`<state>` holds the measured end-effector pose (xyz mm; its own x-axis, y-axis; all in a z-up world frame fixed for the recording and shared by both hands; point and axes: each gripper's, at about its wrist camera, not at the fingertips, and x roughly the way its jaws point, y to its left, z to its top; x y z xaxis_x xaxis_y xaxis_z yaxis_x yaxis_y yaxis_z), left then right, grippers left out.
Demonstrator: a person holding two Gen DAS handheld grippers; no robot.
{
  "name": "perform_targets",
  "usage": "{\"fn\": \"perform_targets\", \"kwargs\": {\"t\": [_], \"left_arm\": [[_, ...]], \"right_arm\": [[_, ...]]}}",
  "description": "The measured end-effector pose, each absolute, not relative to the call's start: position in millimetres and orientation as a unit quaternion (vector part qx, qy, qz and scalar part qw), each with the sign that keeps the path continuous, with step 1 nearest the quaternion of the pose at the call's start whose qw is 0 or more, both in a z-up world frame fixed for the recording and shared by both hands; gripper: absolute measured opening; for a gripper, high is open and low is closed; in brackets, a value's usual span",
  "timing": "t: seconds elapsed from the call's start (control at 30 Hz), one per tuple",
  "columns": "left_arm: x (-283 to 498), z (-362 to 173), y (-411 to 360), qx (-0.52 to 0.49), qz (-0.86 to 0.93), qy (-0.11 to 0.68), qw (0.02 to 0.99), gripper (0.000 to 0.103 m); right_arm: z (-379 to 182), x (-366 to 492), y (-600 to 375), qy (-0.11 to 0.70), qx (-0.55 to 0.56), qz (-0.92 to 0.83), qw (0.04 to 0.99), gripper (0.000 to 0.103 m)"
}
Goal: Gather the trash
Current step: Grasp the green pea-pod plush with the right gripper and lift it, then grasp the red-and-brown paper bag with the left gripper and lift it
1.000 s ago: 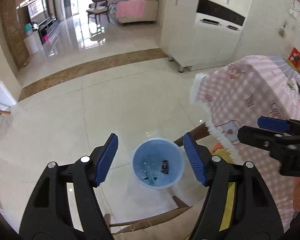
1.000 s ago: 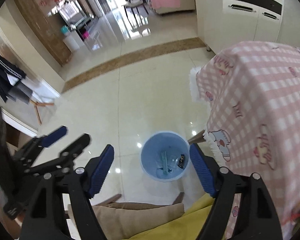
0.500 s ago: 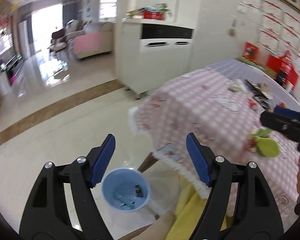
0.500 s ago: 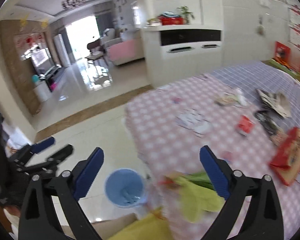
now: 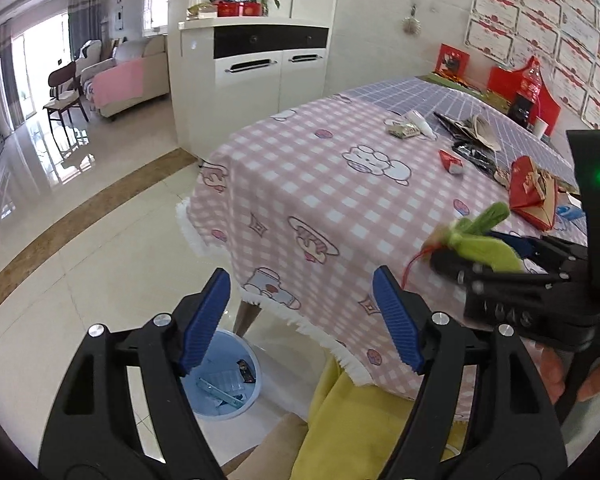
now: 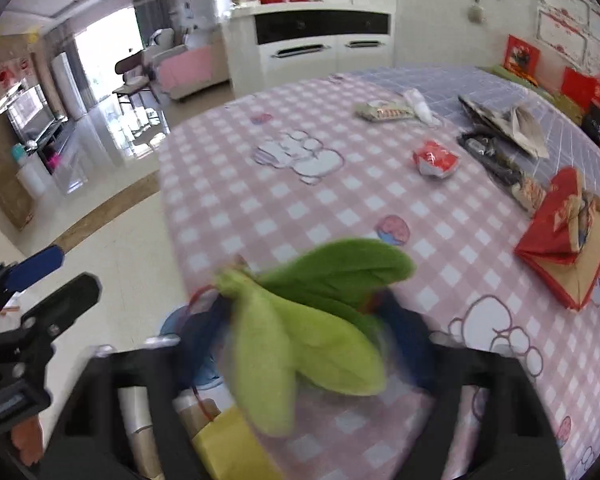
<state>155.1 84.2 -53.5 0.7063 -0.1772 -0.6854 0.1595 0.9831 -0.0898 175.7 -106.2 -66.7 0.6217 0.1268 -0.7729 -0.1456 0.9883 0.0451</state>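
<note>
A bunch of green leaves (image 6: 320,320) lies at the near edge of the pink checked table (image 6: 260,200). My right gripper (image 6: 304,320) is closing on it, and its blurred blue pads press the leaves from both sides. The left wrist view shows the same leaves (image 5: 480,240) at the tip of the right gripper (image 5: 460,260). My left gripper (image 5: 300,280) hangs open and empty off the table's corner. Below it on the floor stands the blue bin (image 5: 228,384) with a few scraps inside.
More litter lies farther back on the table: a crumpled red wrapper (image 6: 436,158), a torn red paper bag (image 6: 560,248), newspaper (image 6: 512,124) and a pale packet (image 6: 384,111). A chair with a yellow cushion (image 5: 340,420) stands at the table's near edge. A white cabinet (image 5: 252,60) stands behind.
Both views have swung up from the bin on the floor to the tabletop. The right gripper's jaws opened wide, then closed around the green leaves. The left gripper stayed open.
</note>
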Motion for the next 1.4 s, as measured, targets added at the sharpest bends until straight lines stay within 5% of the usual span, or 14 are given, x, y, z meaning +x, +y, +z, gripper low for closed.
{"fn": "perform_targets", "kwargs": {"t": [0.07,0.1,0.73,1.07,1.4], "left_arm": [[157.6,-53.8,78.4,-0.008,-0.097,0.372,0.923,0.073],[159.8,-54.0,72.6,-0.005,-0.105,0.374,0.921,0.073],[197.6,-26.4,-132.0,0.046,-0.331,0.370,0.867,0.084],[234.3,-50.2,-235.0,0.117,-0.347,0.407,0.837,0.087],[245.9,-65.7,-245.2,0.129,-0.342,0.412,0.835,0.081]], "right_arm": [[-63.6,174.7,-118.0,0.425,0.014,0.082,0.901,0.024],[-61.9,175.5,-124.8,0.424,0.032,0.087,0.901,0.021],[22.3,65.4,-345.9,0.266,0.152,-0.153,0.939,0.020],[-4.0,51.6,-403.6,0.290,0.198,-0.186,0.918,0.021],[-10.6,58.2,-402.6,0.302,0.200,-0.183,0.914,0.021]]}}
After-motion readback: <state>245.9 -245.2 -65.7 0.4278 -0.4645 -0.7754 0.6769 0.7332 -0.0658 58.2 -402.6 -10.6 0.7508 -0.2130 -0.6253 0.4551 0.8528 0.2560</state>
